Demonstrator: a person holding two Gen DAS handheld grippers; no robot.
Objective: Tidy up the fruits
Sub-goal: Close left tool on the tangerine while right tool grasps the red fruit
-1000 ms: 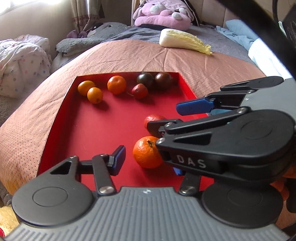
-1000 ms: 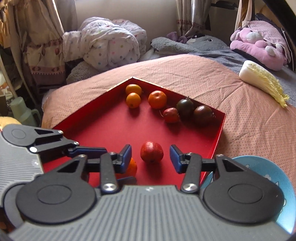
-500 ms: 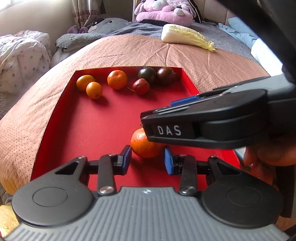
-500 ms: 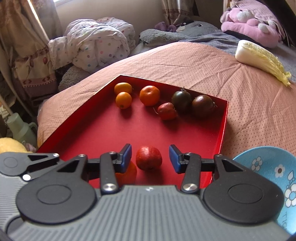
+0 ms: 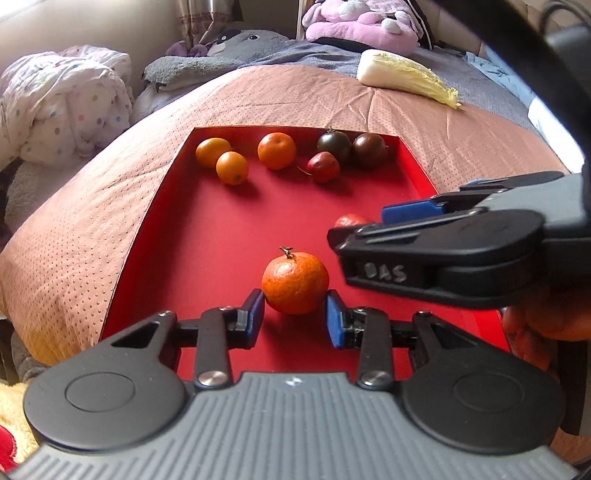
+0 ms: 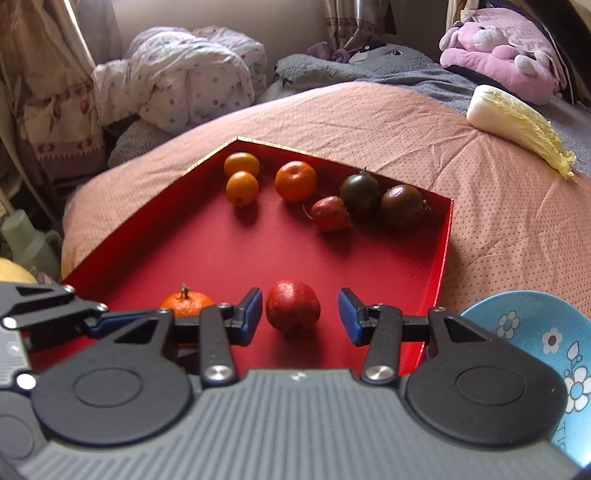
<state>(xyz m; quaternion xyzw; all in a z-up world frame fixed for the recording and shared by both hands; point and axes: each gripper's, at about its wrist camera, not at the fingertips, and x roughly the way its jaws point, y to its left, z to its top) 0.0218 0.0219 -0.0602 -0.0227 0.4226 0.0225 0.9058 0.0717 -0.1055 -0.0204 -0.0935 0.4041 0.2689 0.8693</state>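
Observation:
A red tray (image 5: 177,236) lies on a pink bedspread. Near its front edge sits a mandarin (image 5: 295,280) with a stem. My left gripper (image 5: 294,301) is closing on it, and both blue pads touch its sides. To the mandarin's right rests a red fruit (image 6: 292,309) between the pads of my right gripper (image 6: 299,301). Those jaws are opening slightly, with a clear gap at the right pad. At the tray's far end lie two small oranges (image 5: 221,158), another mandarin (image 5: 277,150), a small red fruit (image 5: 323,167) and two dark tomatoes (image 5: 351,147).
A blue flowered bowl (image 6: 535,339) stands just outside the tray's right wall. A napa cabbage (image 5: 406,75) lies on the bed beyond the tray. A pink plush (image 5: 362,22) and a bundled quilt (image 5: 62,107) sit further back. A hand (image 5: 546,317) holds the right gripper.
My left gripper's jaws have drawn in from wide apart until they touch the mandarin. The right gripper still straddles the red fruit with little change.

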